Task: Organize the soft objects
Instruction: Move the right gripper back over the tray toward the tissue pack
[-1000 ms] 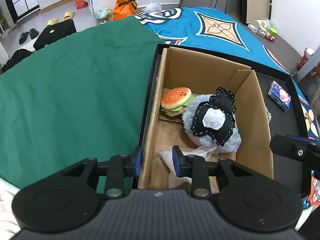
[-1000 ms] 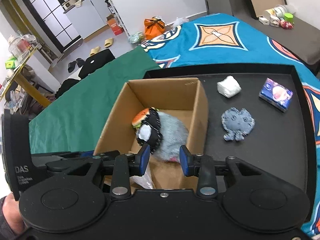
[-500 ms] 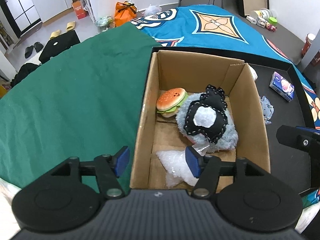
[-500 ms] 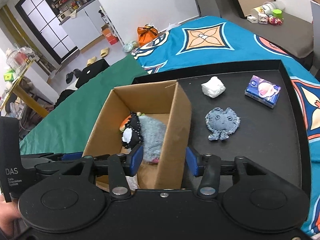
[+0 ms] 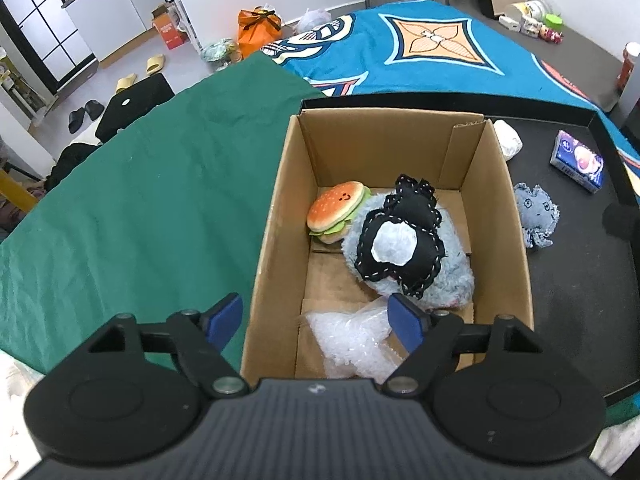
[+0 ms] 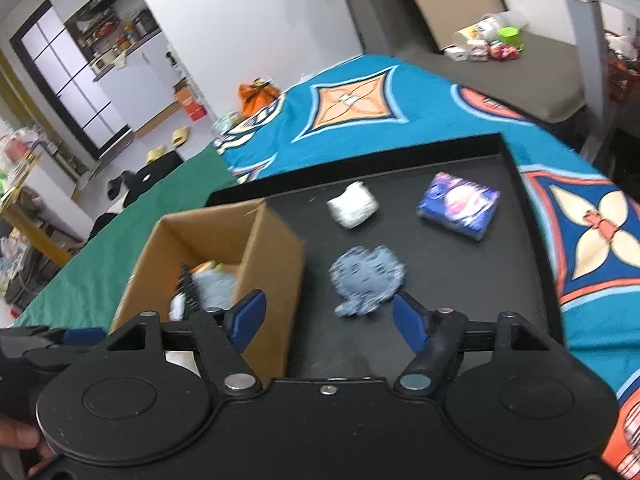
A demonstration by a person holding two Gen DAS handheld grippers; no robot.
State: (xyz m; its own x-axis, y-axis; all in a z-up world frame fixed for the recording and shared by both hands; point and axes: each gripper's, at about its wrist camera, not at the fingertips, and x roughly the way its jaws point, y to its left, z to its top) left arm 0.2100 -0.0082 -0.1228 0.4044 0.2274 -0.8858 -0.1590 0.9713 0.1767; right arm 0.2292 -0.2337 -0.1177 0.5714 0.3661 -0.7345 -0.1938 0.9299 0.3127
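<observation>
Two fisheye wrist views, each looking steeply down along its own gripper fingers.

The left wrist view hangs close above the near end of the cardboard box (image 5: pixel 500 216), facing into its open top, with green cloth (image 5: pixel 140 200) to its left. The right wrist view sits further right, looking down over the black tray (image 6: pixel 460 280). Both share the box, the blue-grey fabric toy (image 6: pixel 366 280), the white wad (image 6: pixel 352 204) and the blue packet (image 6: pixel 458 210).
</observation>
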